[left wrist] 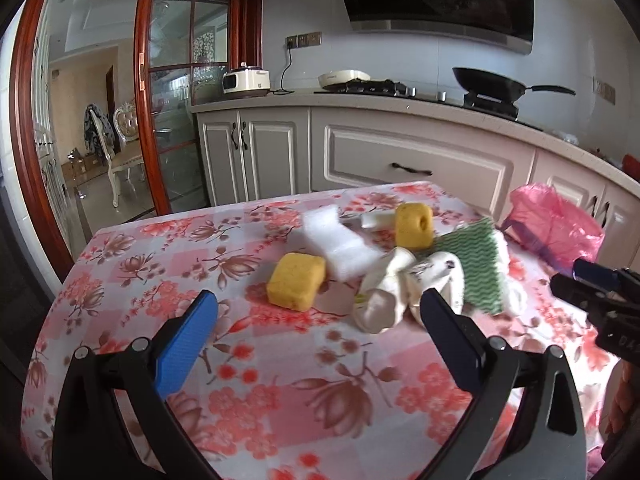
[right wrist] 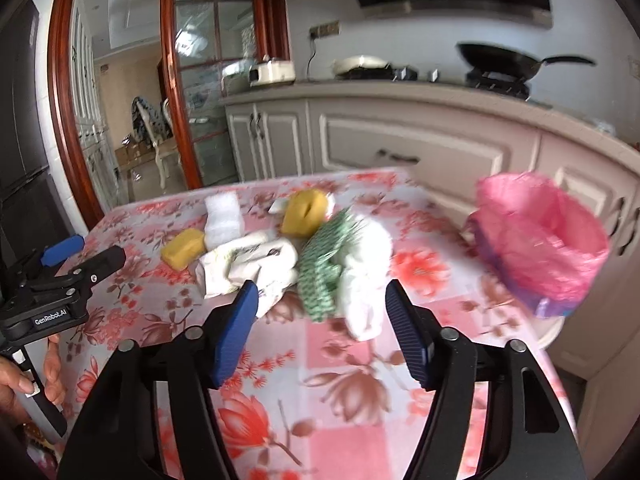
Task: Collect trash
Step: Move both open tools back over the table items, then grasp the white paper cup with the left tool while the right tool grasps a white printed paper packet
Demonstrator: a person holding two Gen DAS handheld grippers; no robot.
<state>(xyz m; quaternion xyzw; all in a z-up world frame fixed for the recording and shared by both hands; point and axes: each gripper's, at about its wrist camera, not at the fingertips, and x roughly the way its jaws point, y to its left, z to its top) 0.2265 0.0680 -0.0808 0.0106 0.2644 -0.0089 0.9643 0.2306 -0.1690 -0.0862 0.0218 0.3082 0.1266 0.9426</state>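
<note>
a kitchen with grey cabinets and a black wok [left wrist: 494, 82] on the stove lies behind a tabletop [left wrist: 256, 392] under a pink floral cloth. the trash sits heaped mid-tabletop: next to the crumpled white paper [left wrist: 400, 292] lie a yellow sponge [left wrist: 296, 286], a white foam block [left wrist: 336, 240], a second yellow sponge with a hole [left wrist: 415, 225] and a green patterned cloth [left wrist: 474, 266]. well beyond the paper, at the tabletop's edge, a bin lined with a pink bag [right wrist: 540, 240] stands. the left hand-held gripper [left wrist: 318, 306] hovers open before the paper; the right hand-held gripper [right wrist: 320, 300] is half open, with nothing held.
</note>
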